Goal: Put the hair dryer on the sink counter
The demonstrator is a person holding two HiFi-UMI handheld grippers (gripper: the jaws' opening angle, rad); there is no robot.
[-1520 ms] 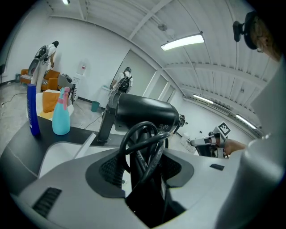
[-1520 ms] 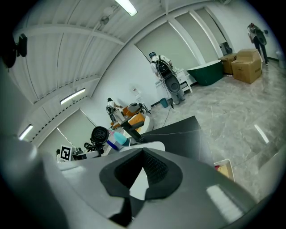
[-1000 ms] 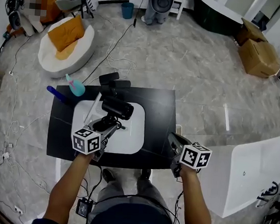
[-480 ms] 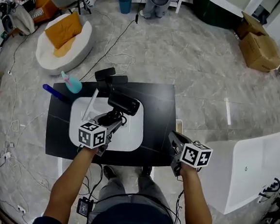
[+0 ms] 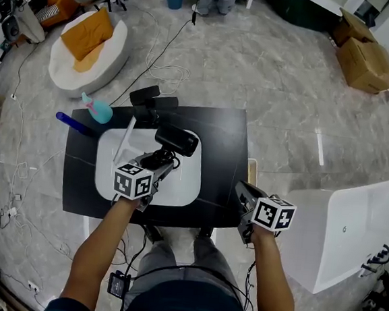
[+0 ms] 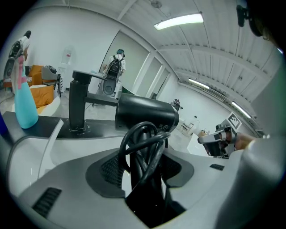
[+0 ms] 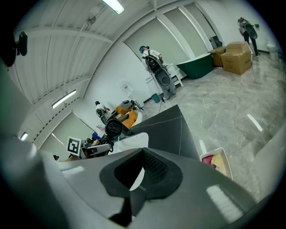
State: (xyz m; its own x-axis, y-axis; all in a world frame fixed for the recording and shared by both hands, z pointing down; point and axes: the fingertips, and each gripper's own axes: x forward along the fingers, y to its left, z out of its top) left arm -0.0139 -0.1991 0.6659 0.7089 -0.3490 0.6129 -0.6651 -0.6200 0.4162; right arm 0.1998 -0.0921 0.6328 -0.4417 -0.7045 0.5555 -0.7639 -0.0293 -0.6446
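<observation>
Hair dryer [image 5: 177,140]: black, carried in the left gripper [image 6: 143,176] above the rear right part of the white basin [image 5: 186,184], just in front of the black faucet [image 5: 148,103]. Not yet set down on the dark counter [image 5: 223,154]; no contact with basin or counter made out in either view.

Left jaws clamped on the handle [image 6: 142,197], with the coiled cord [image 6: 144,136] bunched against it and partly caught between the pads. Idle at the counter's front right edge, the right gripper [image 7: 138,179]: jaws drawn together, nothing between them.

Handling, as judged: rigid plastic shell, moderate weight, top-heavy, with the barrel well above the grip, so likely to swing or roll once released. Smooth casing, probably slippery against the pads. Cord stiff and springy, liable to uncoil and drag. Best hold at the handle, as now, close under the barrel; barrel probably too wide for these jaws. Best laid on its side on the bare stretch of counter to the right of the basin.

Containers: in the basin, one white strip [image 5: 124,143] leaning along the left side, nothing else seen. At the counter's rear left corner, a turquoise spray bottle [image 5: 98,111] with a pink top, upright, fill level not readable. On the floor beside the counter's right end, a small white basket [image 7: 217,162] — pink and yellowish items inside, not identifiable.
</observation>
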